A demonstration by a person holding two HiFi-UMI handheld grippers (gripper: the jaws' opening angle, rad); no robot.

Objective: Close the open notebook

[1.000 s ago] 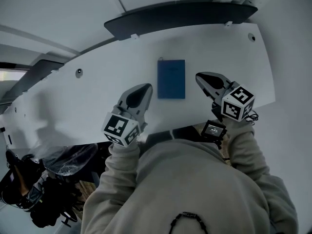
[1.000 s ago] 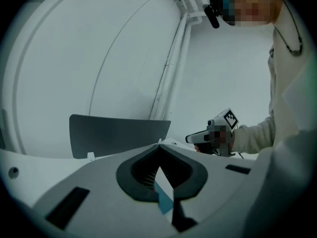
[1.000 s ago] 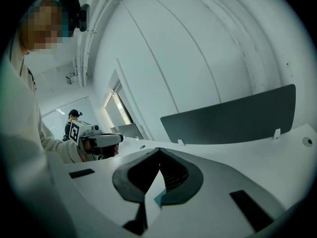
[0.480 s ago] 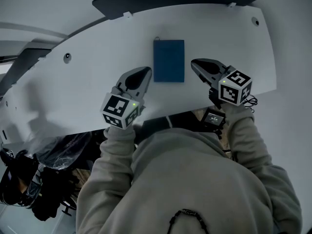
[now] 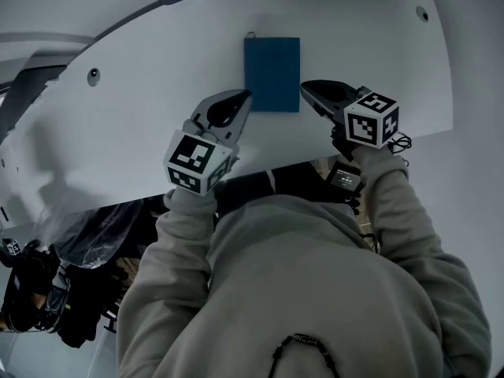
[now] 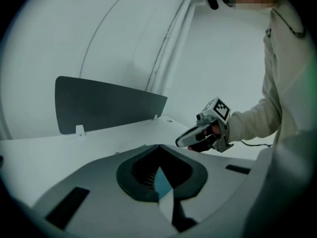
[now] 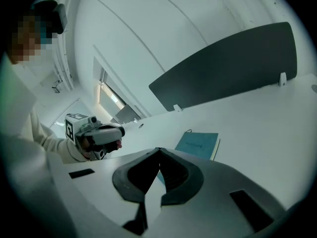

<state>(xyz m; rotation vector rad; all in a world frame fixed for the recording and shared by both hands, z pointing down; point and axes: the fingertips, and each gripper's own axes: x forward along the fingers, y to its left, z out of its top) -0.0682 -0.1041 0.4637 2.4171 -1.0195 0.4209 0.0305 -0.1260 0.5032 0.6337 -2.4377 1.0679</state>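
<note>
One closed notebook [image 5: 272, 73] between left gripper [image 5: 240, 99] and right gripper [image 5: 309, 90] (jaws together)

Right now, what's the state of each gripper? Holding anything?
Left gripper: closed, holding nothing.
Right gripper: closed, holding nothing.

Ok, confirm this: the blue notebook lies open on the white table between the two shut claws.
Wrong in one point: the blue notebook lies closed, cover up, as the right gripper view shows. It is on the white table, between the shut left claw and right claw.
</note>
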